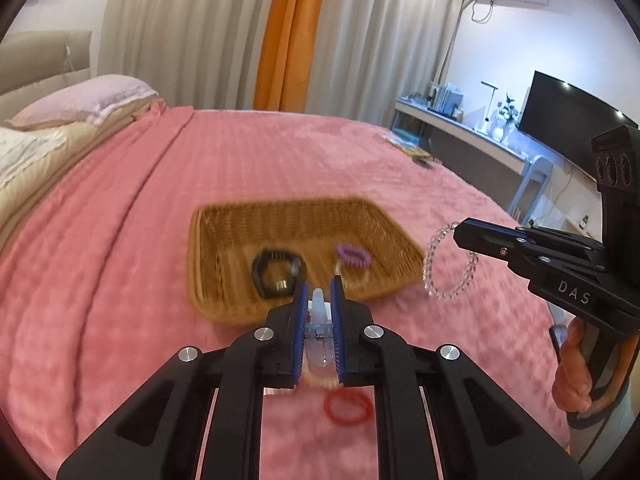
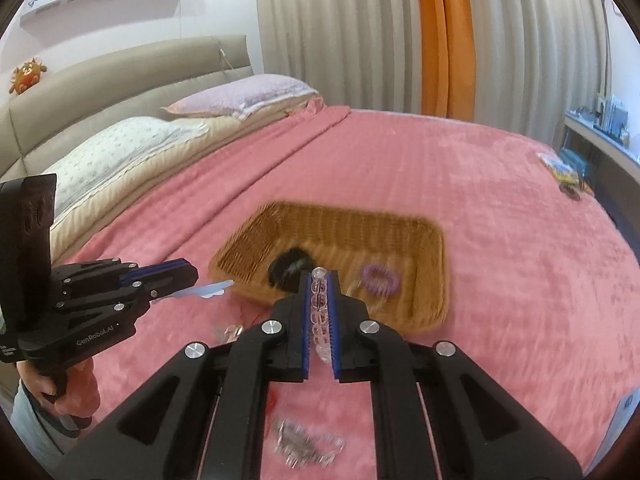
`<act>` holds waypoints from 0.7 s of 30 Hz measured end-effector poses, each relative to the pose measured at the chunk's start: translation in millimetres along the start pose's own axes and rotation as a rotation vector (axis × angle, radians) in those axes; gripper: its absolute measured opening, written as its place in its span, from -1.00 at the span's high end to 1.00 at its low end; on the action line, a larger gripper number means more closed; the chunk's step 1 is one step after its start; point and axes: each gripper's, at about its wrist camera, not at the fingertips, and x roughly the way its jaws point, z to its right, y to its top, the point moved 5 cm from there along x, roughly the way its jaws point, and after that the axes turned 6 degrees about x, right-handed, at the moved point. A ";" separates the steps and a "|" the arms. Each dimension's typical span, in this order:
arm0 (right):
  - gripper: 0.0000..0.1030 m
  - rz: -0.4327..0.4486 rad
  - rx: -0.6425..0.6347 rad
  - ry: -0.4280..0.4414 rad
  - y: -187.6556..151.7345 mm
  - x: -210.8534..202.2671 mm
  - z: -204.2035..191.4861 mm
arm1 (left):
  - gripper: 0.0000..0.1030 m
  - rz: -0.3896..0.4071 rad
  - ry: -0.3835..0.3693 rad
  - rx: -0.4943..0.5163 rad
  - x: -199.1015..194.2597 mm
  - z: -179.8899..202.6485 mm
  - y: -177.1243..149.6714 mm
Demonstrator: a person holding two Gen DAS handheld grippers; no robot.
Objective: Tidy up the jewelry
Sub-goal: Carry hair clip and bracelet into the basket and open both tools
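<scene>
Motion-blurred wicker basket [image 1: 240,240]; silver clutter [image 2: 304,440] unidentifiable.

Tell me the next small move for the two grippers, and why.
Probably carry both forward over the wicker basket and release. The left gripper is shut on a clear hair clip, the right gripper on a clear bead bracelet, both above the pink blanket, short of the basket.

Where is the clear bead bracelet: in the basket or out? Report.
Out. The bracelet hangs from the right tongs, beside the basket.
</scene>
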 end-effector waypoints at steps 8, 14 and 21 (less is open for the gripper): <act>0.88 -0.040 0.013 -0.029 36.3 75.0 12.5 | 0.81 0.002 -0.015 -0.086 64.2 -40.4 29.1; 0.88 -0.141 0.061 -0.025 28.6 144.8 23.3 | 0.81 -0.063 -0.020 -0.123 108.1 -56.6 14.2; 0.87 -0.198 0.128 -0.094 7.1 173.7 50.2 | 0.79 -0.097 -0.036 -0.135 121.7 -63.7 4.3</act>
